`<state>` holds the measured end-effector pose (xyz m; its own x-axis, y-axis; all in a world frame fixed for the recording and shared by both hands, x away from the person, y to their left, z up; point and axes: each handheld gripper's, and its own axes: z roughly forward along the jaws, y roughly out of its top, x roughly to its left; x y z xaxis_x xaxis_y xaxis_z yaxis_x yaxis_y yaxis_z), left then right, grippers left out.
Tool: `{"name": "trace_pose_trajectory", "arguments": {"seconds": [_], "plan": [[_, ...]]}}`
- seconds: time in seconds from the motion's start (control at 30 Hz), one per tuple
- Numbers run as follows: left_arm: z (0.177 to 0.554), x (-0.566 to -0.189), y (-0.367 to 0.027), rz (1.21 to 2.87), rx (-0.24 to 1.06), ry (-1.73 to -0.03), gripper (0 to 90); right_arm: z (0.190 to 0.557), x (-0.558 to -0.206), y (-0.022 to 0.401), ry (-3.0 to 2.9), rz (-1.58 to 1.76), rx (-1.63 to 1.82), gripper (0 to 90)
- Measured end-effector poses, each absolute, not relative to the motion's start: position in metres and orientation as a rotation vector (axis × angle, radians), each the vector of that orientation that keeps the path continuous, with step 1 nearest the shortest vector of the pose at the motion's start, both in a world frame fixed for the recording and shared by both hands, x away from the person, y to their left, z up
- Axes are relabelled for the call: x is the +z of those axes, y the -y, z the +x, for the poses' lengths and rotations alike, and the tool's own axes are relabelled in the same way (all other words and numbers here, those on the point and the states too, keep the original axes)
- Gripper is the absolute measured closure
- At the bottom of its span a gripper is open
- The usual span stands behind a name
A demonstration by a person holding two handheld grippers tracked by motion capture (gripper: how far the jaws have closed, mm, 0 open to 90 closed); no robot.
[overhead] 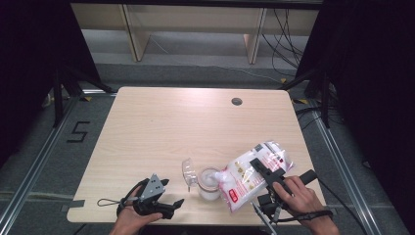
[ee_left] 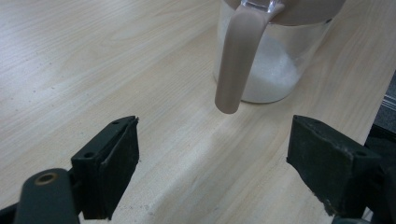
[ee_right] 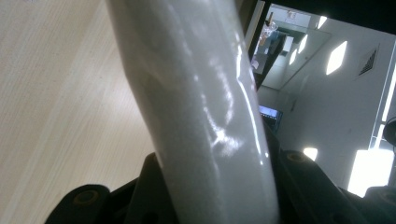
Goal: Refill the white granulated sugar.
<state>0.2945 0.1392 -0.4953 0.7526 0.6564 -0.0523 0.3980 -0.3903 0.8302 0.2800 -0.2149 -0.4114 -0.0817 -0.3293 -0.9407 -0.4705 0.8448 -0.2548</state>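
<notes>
Now we tip bag (overhead: 249,174) over jar (overhead: 209,183), right gripper (overhead: 264,172) pinching it; left gripper (overhead: 171,203) spread, empty, near jar.

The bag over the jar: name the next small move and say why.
Probably tip the bag a little steeper. The right gripper clamps it, mouth at the open jar, which holds only a low layer of white grains. The left gripper waits open beside it.

Tilted white-filled bag (overhead: 249,174) mouth over open clear jar (overhead: 209,183), part-filled.
</notes>
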Motion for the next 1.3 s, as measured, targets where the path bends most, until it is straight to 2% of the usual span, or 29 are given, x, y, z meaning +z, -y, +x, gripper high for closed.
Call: {"name": "trace_pose_trajectory", "arguments": {"seconds": [1.3], "plan": [[0.2947,-0.4953,-0.1393,2.031,0.355,-0.793,16.5,0.2782,-0.4133,0.2153,-1.726,-0.584,0.122,70.6]]}}
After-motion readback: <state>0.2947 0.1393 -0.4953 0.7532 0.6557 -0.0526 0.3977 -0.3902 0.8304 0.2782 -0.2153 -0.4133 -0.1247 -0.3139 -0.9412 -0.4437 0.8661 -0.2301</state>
